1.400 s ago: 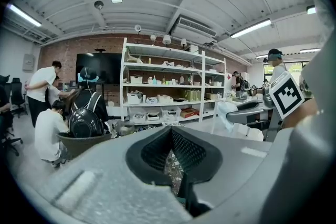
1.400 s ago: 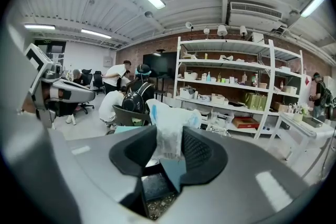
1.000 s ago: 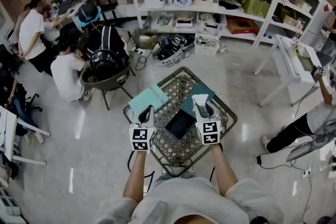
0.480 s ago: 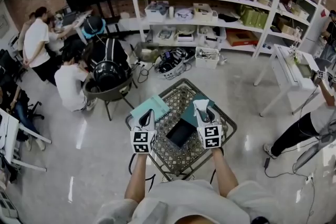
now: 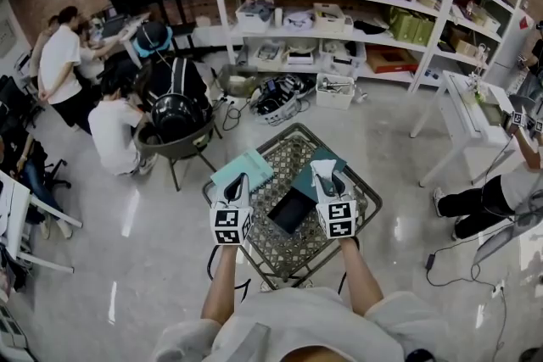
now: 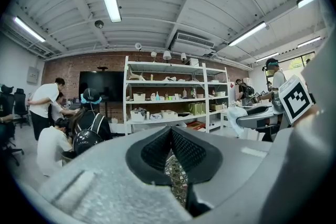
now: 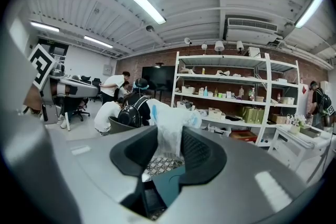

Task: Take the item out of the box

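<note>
Item (image 7: 169, 132), a crinkly plastic bag, was pinched in the right gripper's (image 5: 327, 179) jaws just above the open box (image 5: 290, 211), the left gripper (image 5: 235, 184) was seen closed and empty, so the lift-out looked basically done and a bare table (image 5: 280, 254) spot was probably needed next.

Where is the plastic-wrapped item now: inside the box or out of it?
Out. The right hand-held gripper clamps the plastic-wrapped item between its jaws, clear of the dark open box.
</note>
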{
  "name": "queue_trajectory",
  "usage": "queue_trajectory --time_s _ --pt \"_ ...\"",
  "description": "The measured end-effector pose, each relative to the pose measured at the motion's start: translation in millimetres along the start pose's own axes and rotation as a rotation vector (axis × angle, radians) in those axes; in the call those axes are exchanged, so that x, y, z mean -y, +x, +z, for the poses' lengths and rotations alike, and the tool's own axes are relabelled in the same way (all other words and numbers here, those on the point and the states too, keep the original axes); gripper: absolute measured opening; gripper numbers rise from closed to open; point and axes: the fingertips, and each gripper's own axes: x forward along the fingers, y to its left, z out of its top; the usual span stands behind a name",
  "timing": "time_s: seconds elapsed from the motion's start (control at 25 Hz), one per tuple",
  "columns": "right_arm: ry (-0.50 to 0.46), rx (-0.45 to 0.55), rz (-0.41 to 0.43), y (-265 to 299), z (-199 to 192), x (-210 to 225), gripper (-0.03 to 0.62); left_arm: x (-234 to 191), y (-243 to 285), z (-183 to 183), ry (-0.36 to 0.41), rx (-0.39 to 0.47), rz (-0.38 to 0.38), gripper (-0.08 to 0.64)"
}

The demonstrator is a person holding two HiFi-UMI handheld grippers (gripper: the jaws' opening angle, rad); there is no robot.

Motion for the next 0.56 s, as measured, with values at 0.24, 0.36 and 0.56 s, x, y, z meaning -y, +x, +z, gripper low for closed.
queue_trajectory --time_s 0.24,0.36,0.56 --pt "-0.003 -0.004 0.002 -2.0 -1.3 -2.1 0.13 -1.4 -1.0 1.4 0.0 -0.002 -0.002 0.003" --pt "0.001 -0.01 -0.003 -3.5 -1.1 -0.8 0.13 1.6 -1.5 -0.4 0.004 -0.011 -0.011 0.003" --pt "0.0 -0.016 0.0 -5.0 1.5 -0.4 0.13 1.3 -3.7 0.2 0.006 -0.01 -0.011 0.003"
